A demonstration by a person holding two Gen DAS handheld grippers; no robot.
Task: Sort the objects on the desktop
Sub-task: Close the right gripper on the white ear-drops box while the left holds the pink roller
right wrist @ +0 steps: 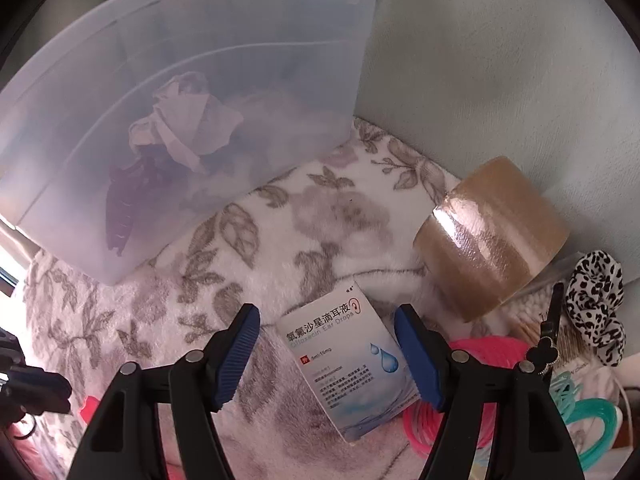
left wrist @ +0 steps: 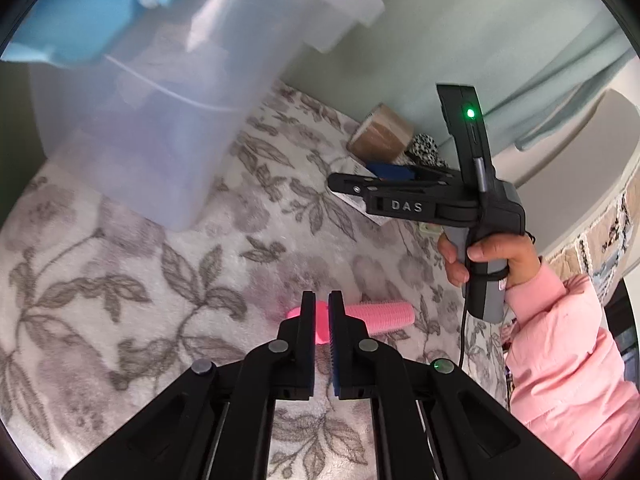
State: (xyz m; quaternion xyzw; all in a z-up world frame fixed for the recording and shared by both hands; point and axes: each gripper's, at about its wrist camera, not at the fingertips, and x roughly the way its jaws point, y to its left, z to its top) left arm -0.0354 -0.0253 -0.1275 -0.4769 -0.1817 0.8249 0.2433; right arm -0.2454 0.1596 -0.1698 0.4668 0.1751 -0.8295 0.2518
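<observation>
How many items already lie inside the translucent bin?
2 visible: a crumpled tissue in the middle, and a dark purple claw clip just below it. The frosted bin wall may hide more.

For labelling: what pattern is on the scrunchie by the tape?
Black-and-white leopard spots on the scrunchie; right wrist view.

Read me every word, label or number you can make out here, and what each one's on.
"DAS": on the right claw, seen from the left wrist.
"氧氟沙星滴耳液", "Ofloxacin Ear Drops", "5ml:15mg": on the ear drops box, between the open right claw's pads.
Small print lower on the box: too small to read.
</observation>
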